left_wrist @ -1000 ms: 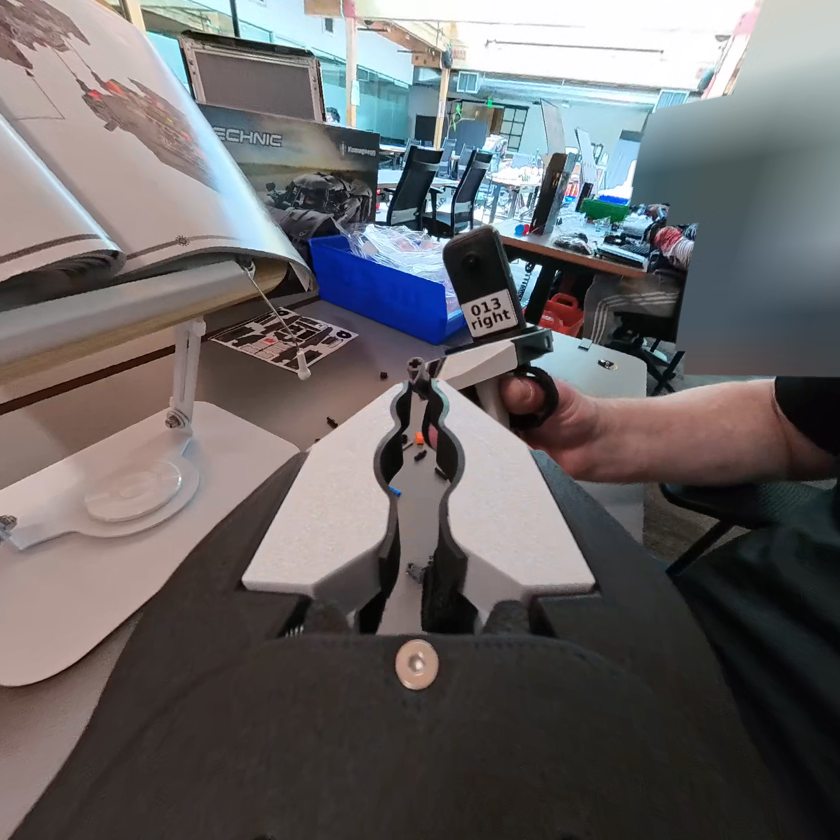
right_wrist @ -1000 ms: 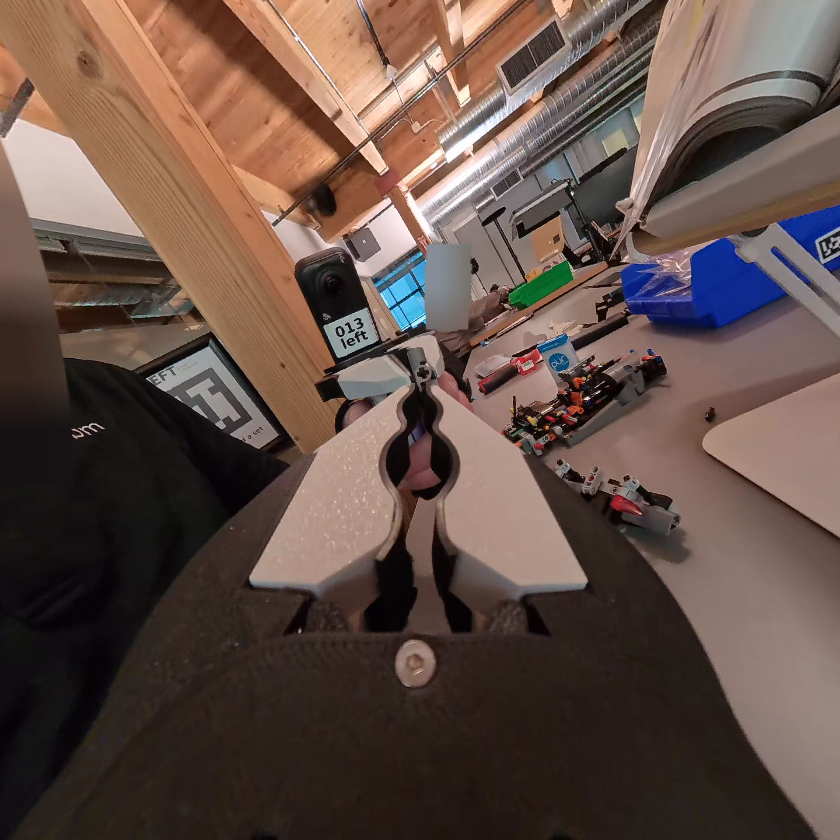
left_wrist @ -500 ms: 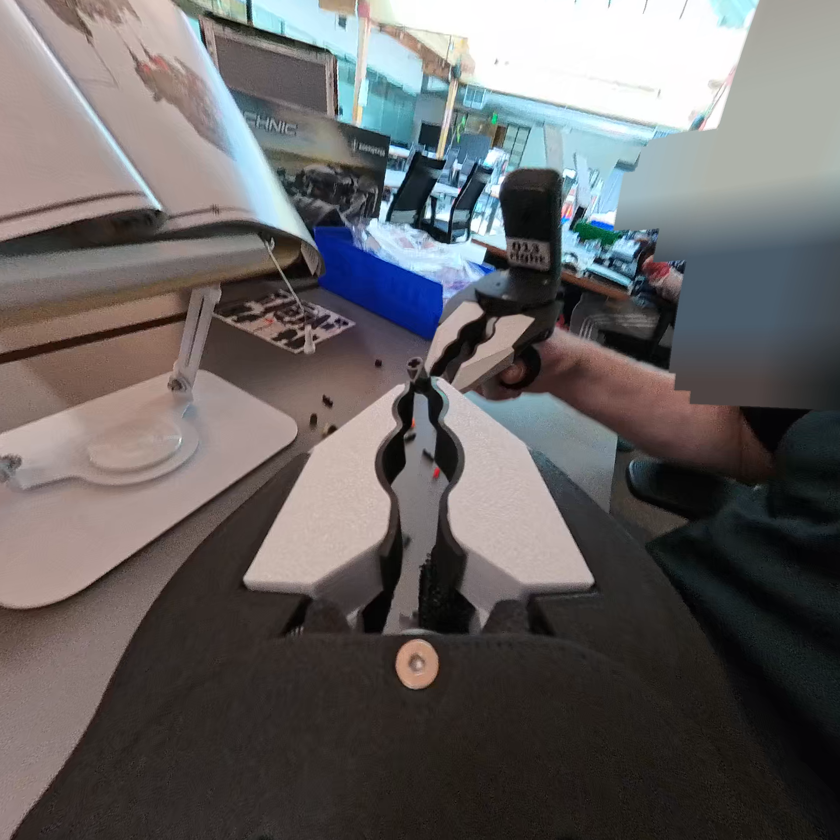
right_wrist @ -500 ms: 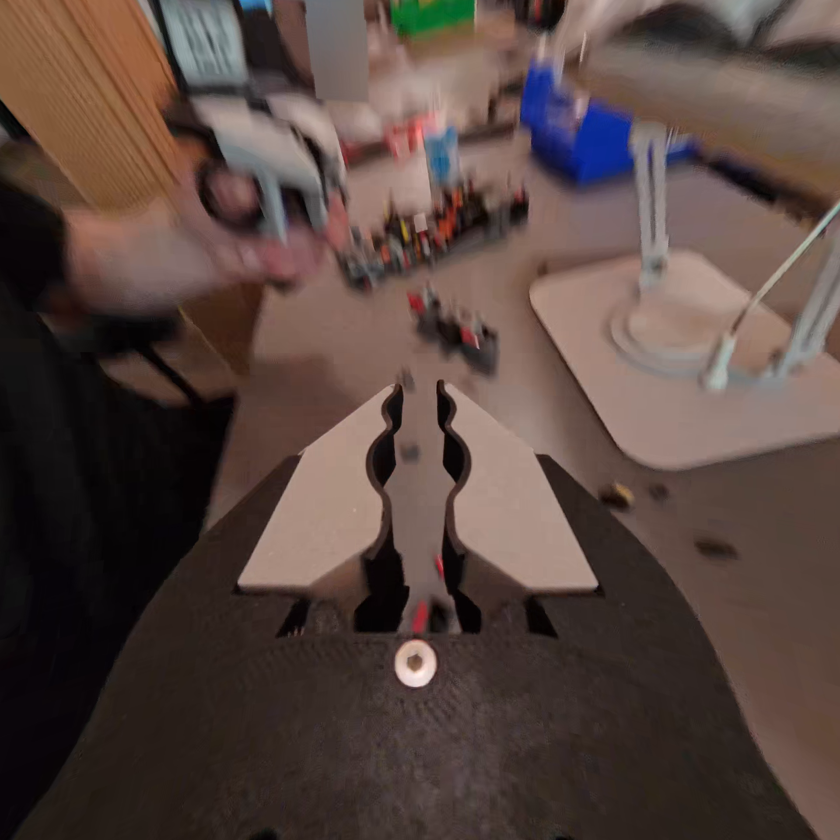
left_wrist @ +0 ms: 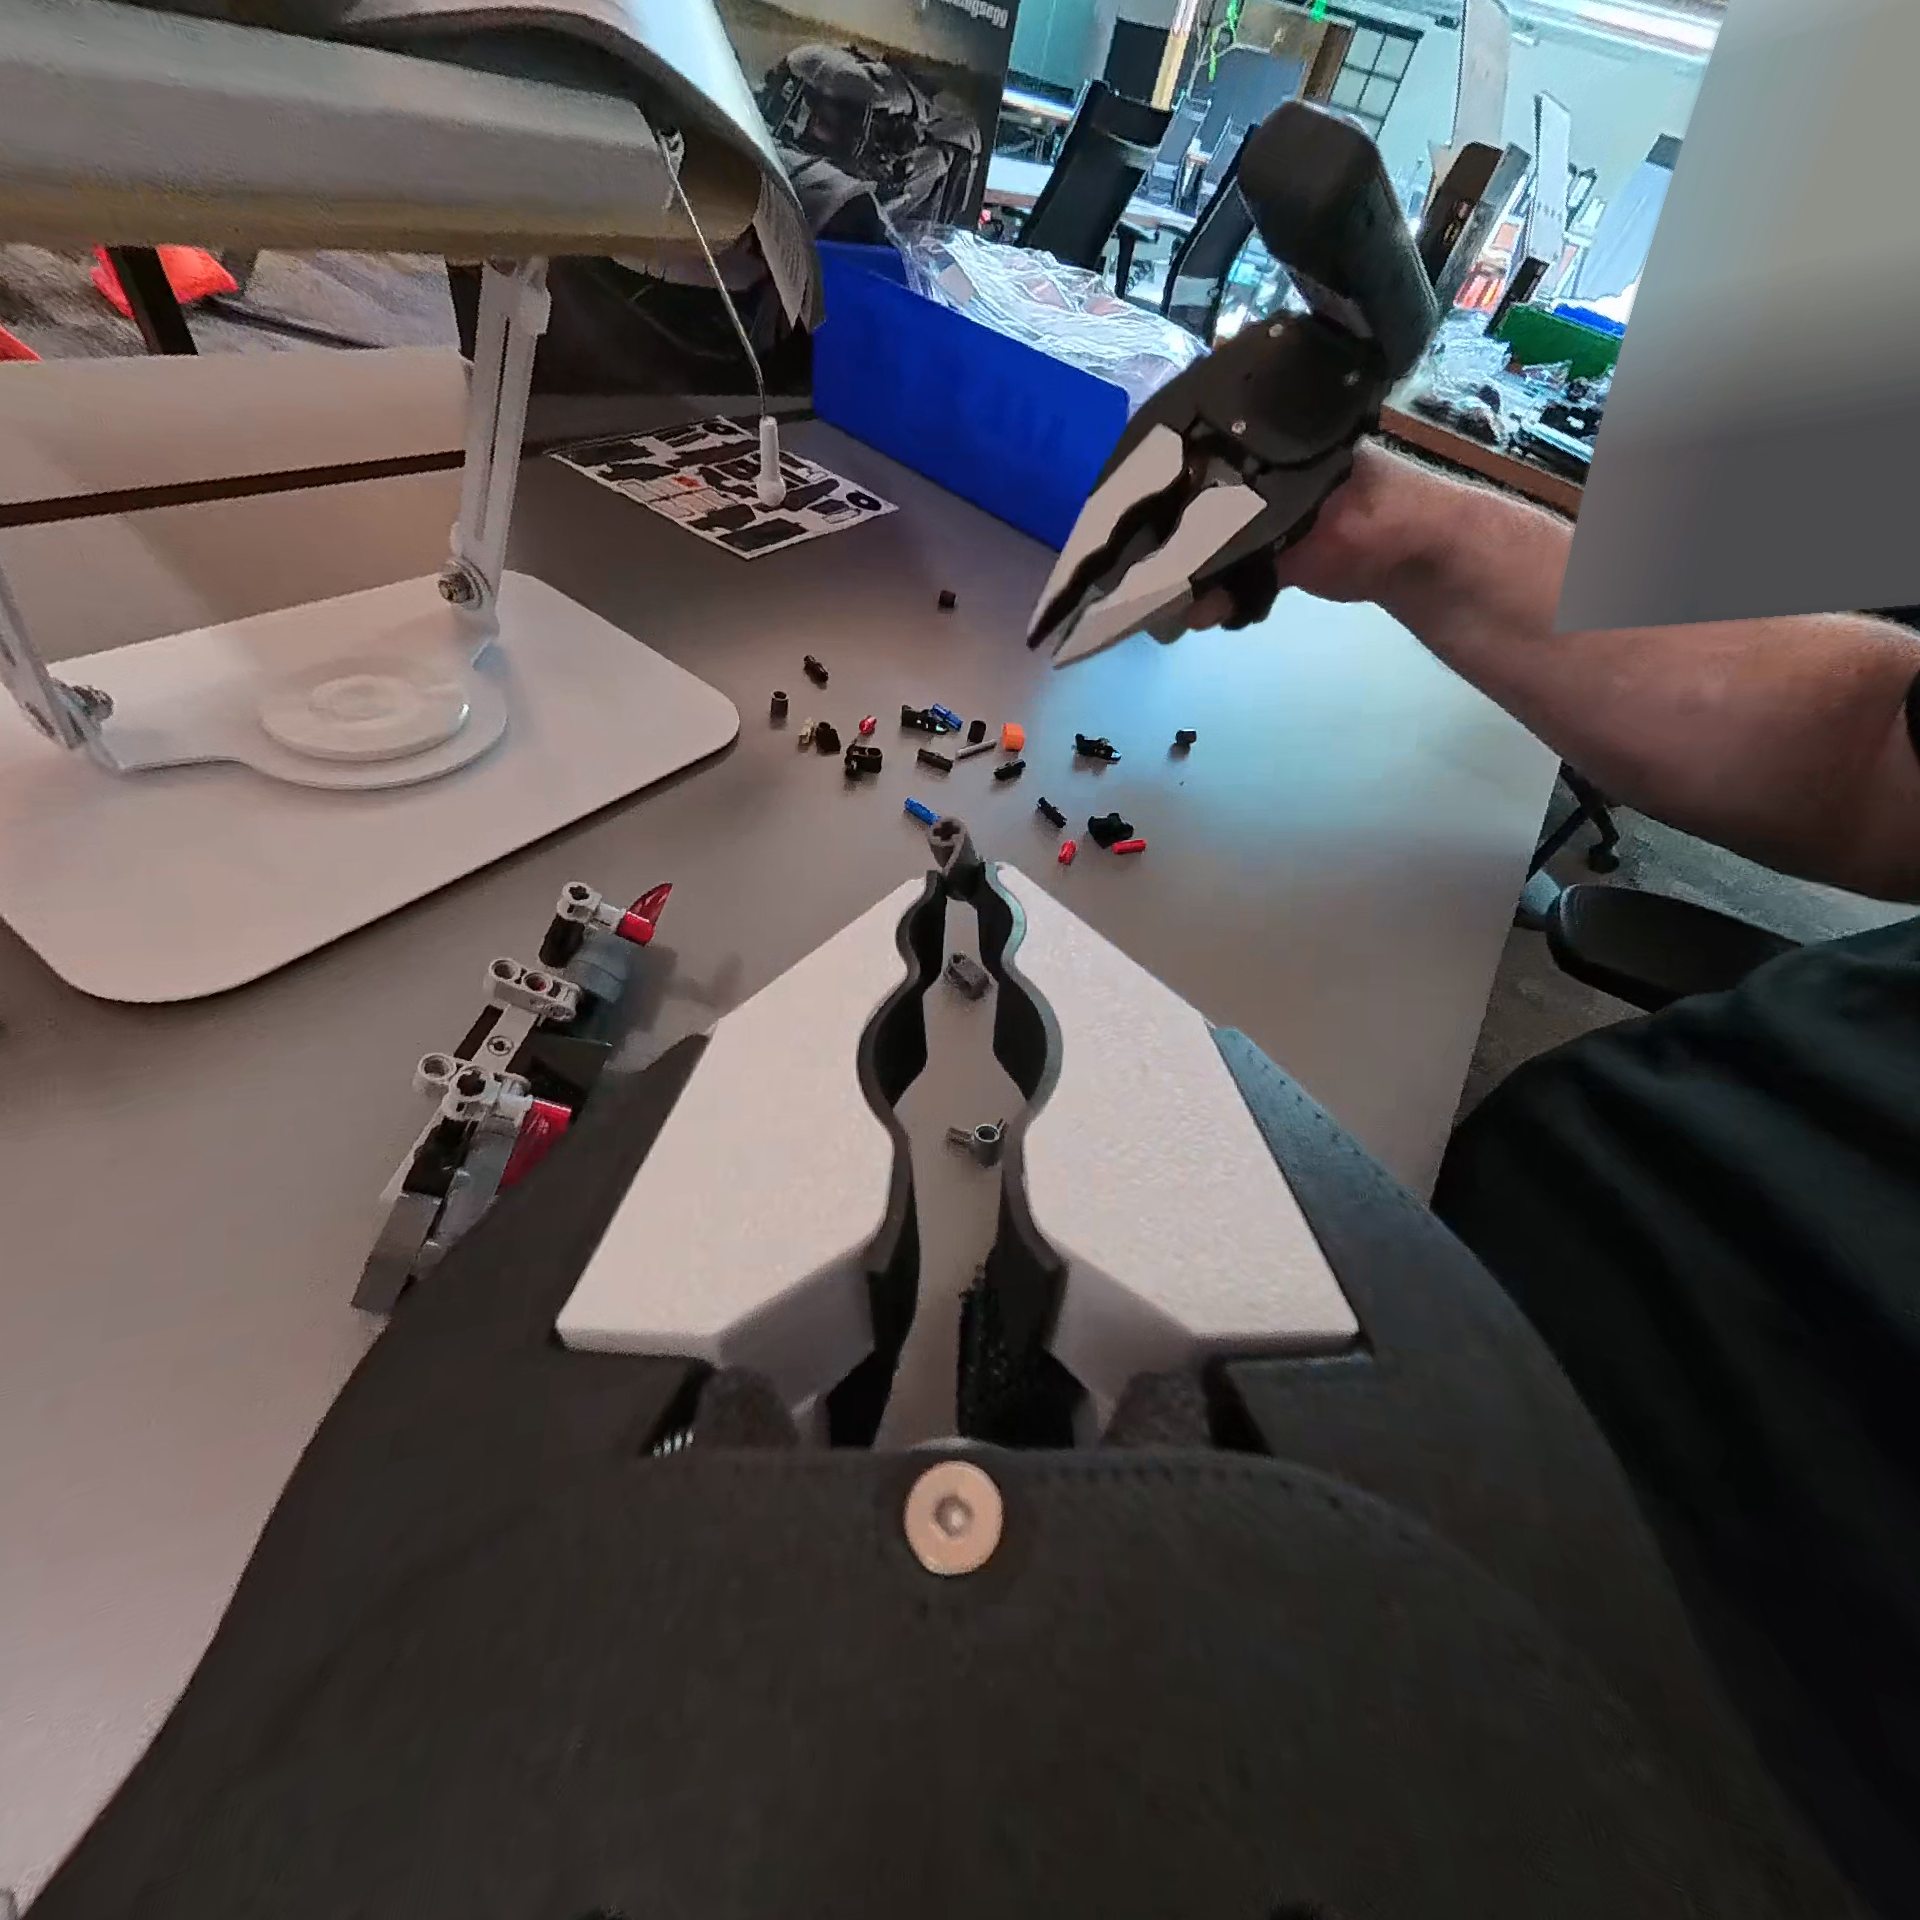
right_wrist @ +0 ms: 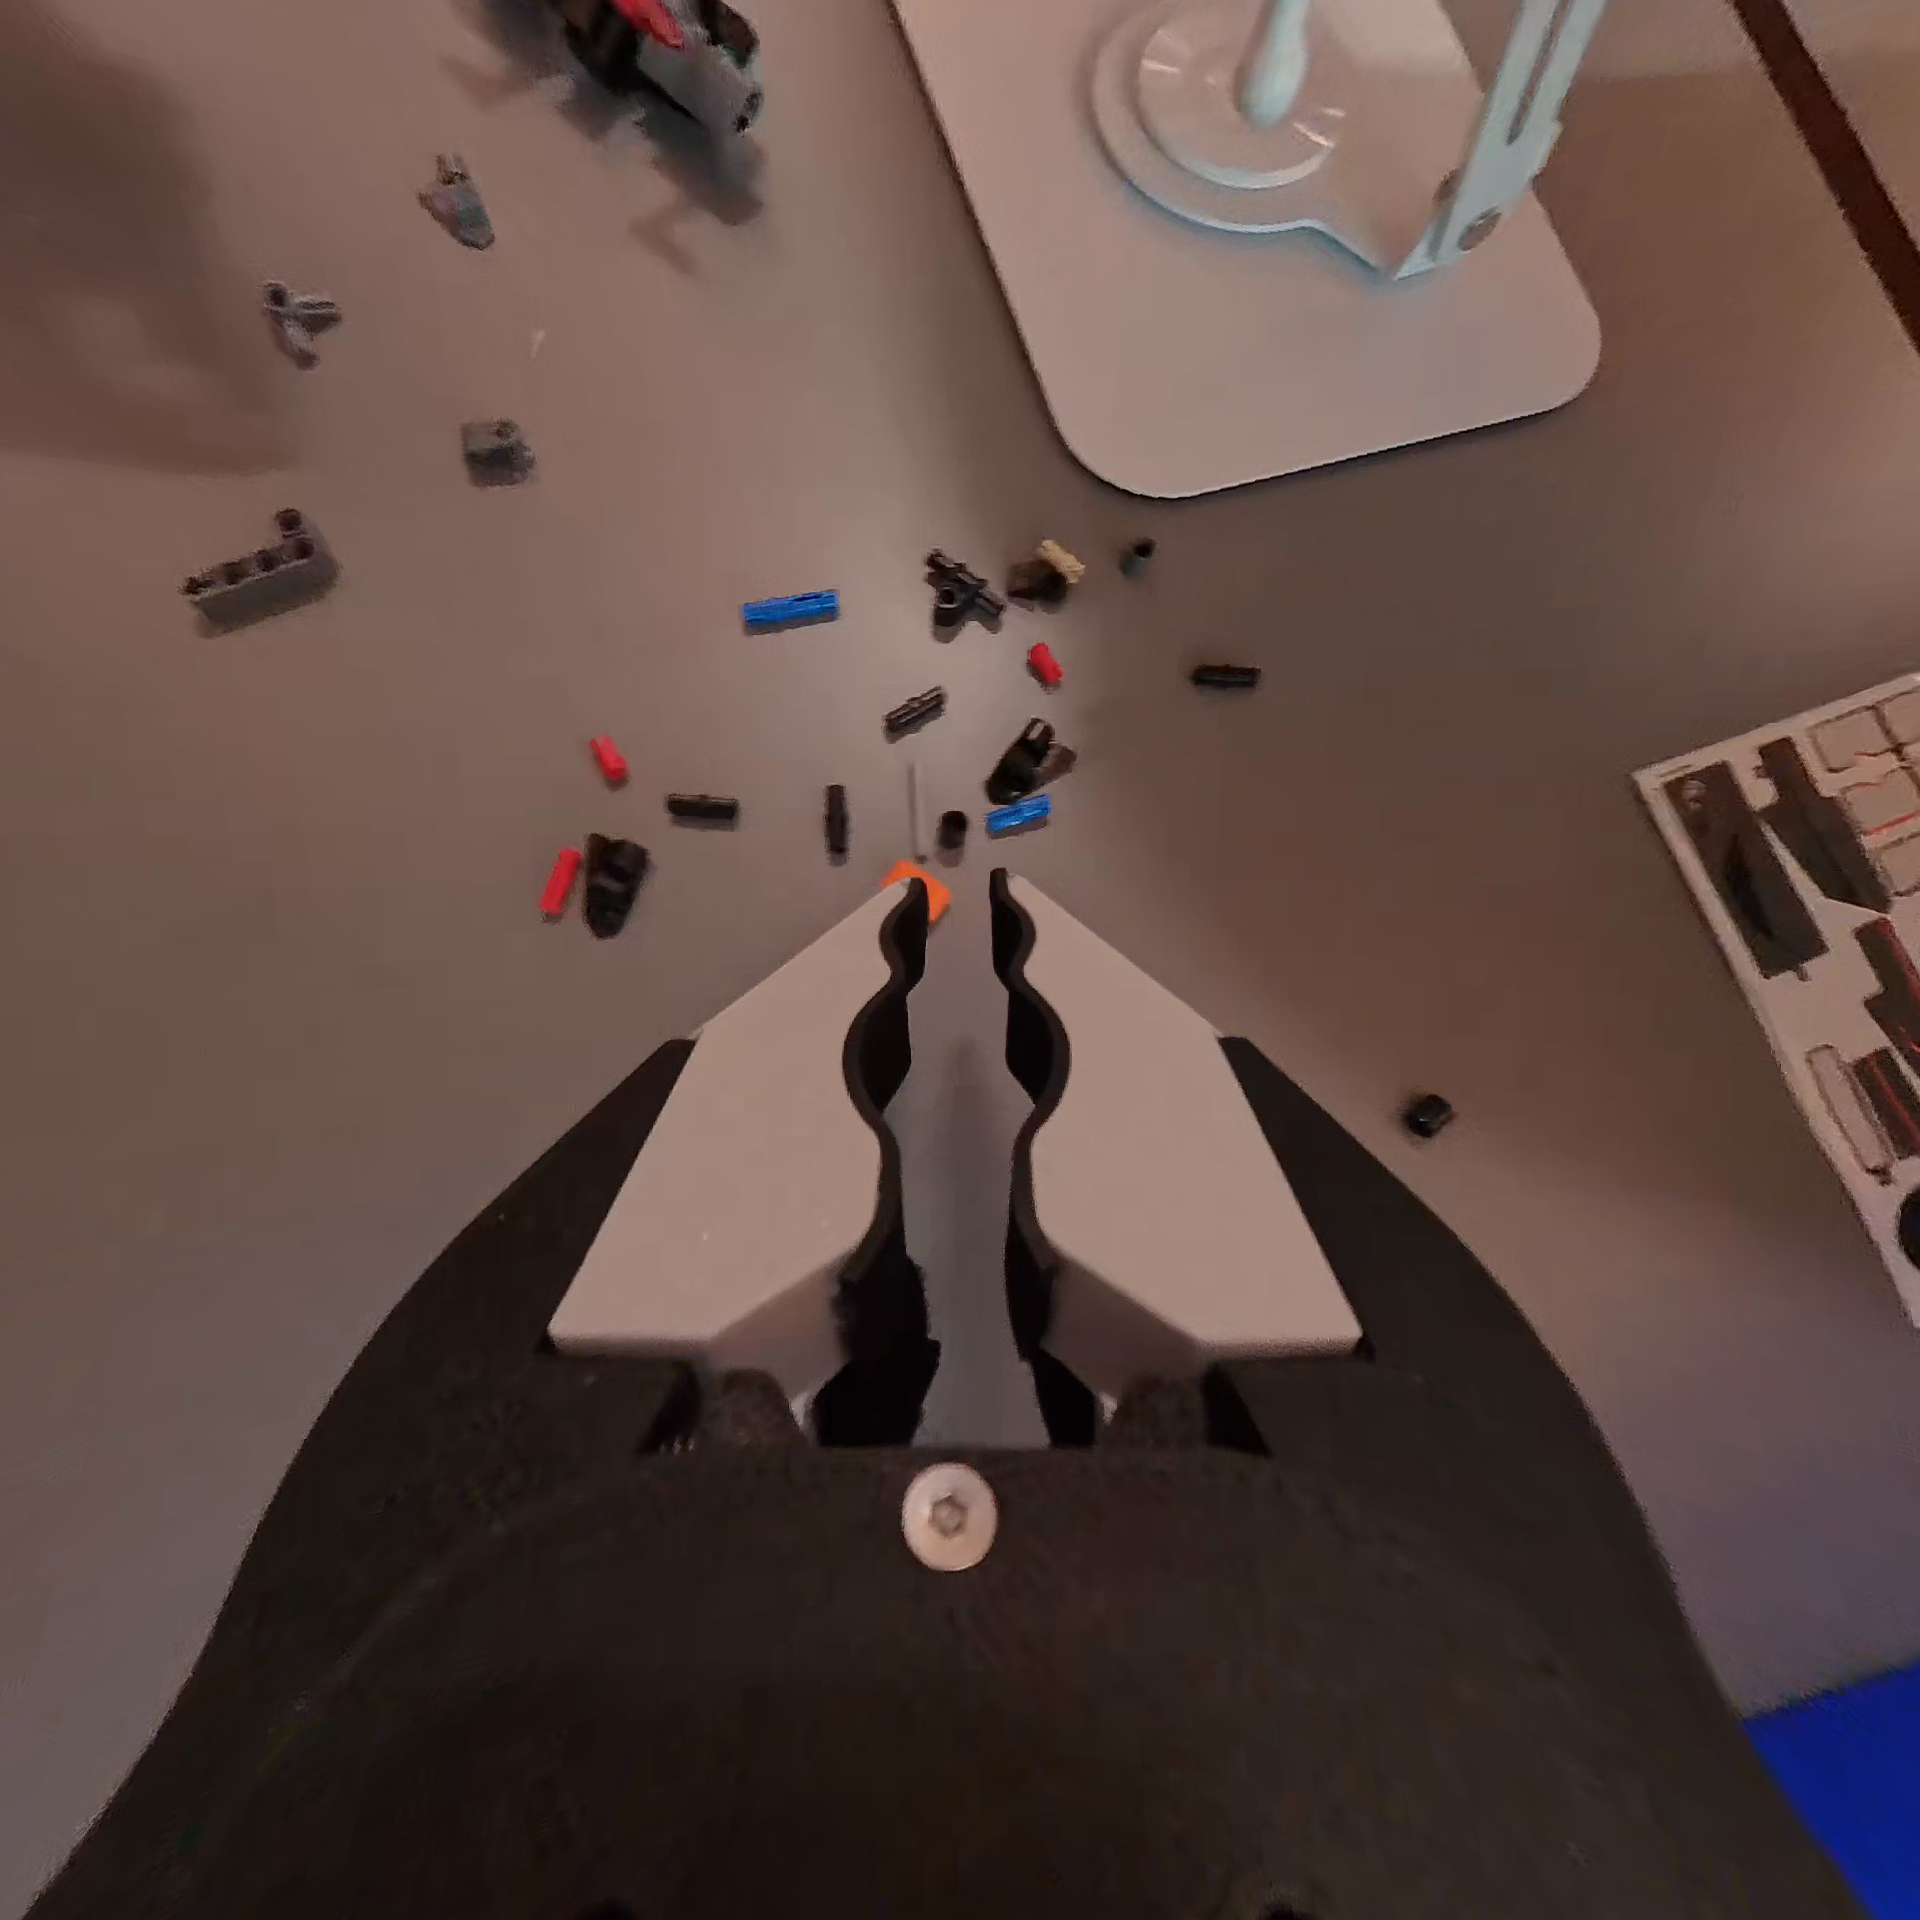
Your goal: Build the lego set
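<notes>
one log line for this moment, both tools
left tool: shut on small grey lego connector | right tool: open, above orange lego piece | scattered pins on grey table

Open-plan office workshop: office chairs [left_wrist: 1091, 177], cluttered desks [left_wrist: 1496, 436] behind.

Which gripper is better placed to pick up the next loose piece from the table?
Right. The right gripper hangs open directly above the scattered pieces, while the left gripper is shut on a small gray piece.
</notes>
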`<state>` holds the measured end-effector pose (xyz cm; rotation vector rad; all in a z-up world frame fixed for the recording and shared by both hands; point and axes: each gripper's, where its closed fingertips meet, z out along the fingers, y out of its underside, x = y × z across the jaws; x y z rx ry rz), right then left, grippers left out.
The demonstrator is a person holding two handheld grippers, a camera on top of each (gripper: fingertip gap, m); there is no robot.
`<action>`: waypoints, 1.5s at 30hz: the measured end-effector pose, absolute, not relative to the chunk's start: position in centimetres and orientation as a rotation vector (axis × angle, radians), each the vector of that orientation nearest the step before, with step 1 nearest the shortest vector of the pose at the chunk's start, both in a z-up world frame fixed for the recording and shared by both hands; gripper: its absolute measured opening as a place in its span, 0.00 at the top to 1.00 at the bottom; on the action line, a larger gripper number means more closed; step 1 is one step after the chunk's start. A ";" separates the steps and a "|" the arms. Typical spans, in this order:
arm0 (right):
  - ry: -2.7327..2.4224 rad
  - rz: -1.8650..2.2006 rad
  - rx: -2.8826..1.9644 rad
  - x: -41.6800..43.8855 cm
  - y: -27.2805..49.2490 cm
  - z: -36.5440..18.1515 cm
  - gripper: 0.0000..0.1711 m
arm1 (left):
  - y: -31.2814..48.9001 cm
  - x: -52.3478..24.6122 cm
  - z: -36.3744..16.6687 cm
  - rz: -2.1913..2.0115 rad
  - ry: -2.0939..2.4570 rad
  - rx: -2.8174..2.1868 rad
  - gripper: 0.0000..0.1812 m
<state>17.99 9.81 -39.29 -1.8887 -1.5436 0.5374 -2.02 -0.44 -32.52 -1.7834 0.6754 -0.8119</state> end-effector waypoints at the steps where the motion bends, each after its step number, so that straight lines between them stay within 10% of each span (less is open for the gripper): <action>1: -1.549 0.514 -1.887 18.0 10.3 -39.4 0.94 | -0.4 -1.9 -32.6 -0.812 0.681 -1.786 0.98; 45: -2.014 0.556 -1.627 14.8 10.0 -41.8 0.99 | 0.2 -0.6 -34.8 -0.800 0.737 -1.843 0.98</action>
